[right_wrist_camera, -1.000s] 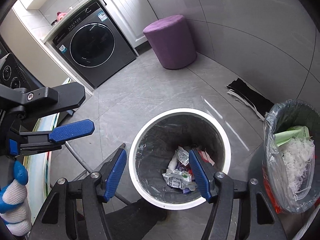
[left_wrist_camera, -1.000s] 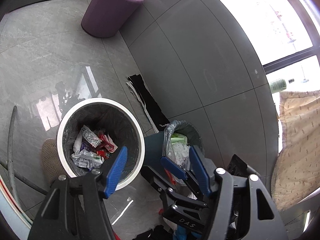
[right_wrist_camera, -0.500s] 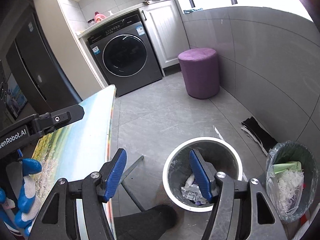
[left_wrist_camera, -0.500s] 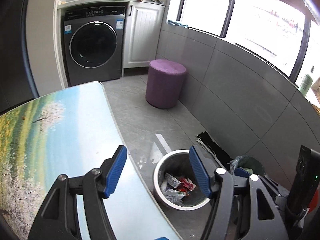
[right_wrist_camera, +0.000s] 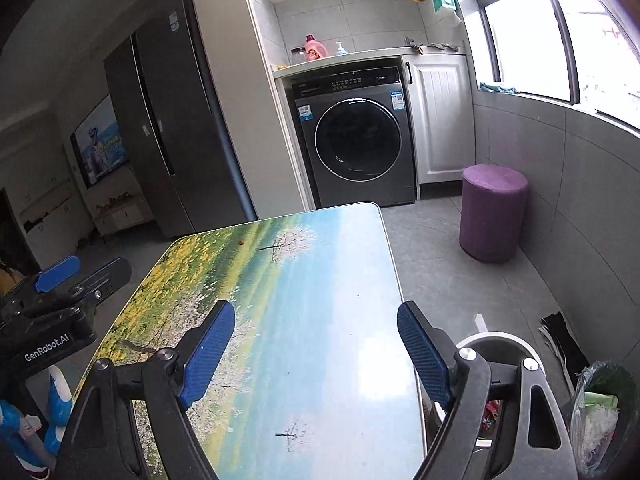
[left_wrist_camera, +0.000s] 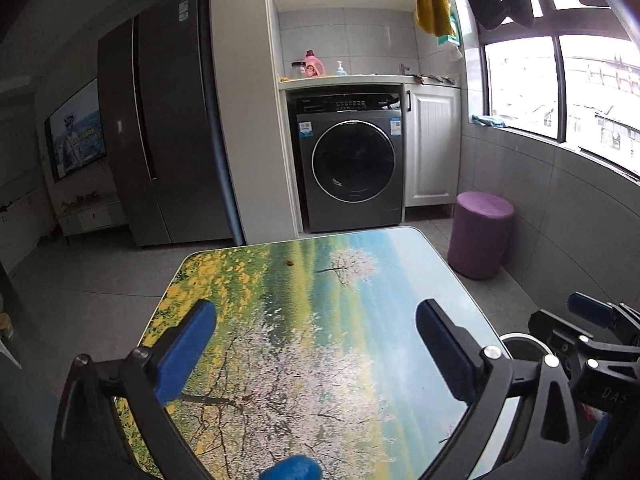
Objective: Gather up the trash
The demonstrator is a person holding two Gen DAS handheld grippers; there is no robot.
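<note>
My left gripper (left_wrist_camera: 314, 320) hovers over the near end of a table (left_wrist_camera: 320, 360) printed with a landscape. Its jaws are opening and nothing is between them. My right gripper (right_wrist_camera: 316, 316) hangs over the table's right edge, jaws also opening and empty. A small brown crumb (left_wrist_camera: 289, 263) lies near the table's far end, also seen as a crumb (right_wrist_camera: 240, 242) in the right wrist view. On the floor to the right stands a white-rimmed trash bin (right_wrist_camera: 500, 338) with wrappers inside, mostly hidden behind the right finger. A bag-lined bin (right_wrist_camera: 604, 408) sits beside it.
A purple stool (right_wrist_camera: 494, 212) stands by the tiled wall. A washing machine (left_wrist_camera: 352, 168) and a dark fridge (left_wrist_camera: 160, 140) are beyond the table. Black cloth (right_wrist_camera: 560, 340) lies on the floor near the bins. A gloved hand (right_wrist_camera: 20, 432) holds the left gripper.
Both grippers rose and swung up from over the white-rimmed bin to above the table. Both sets of jaws now stand wider apart.
</note>
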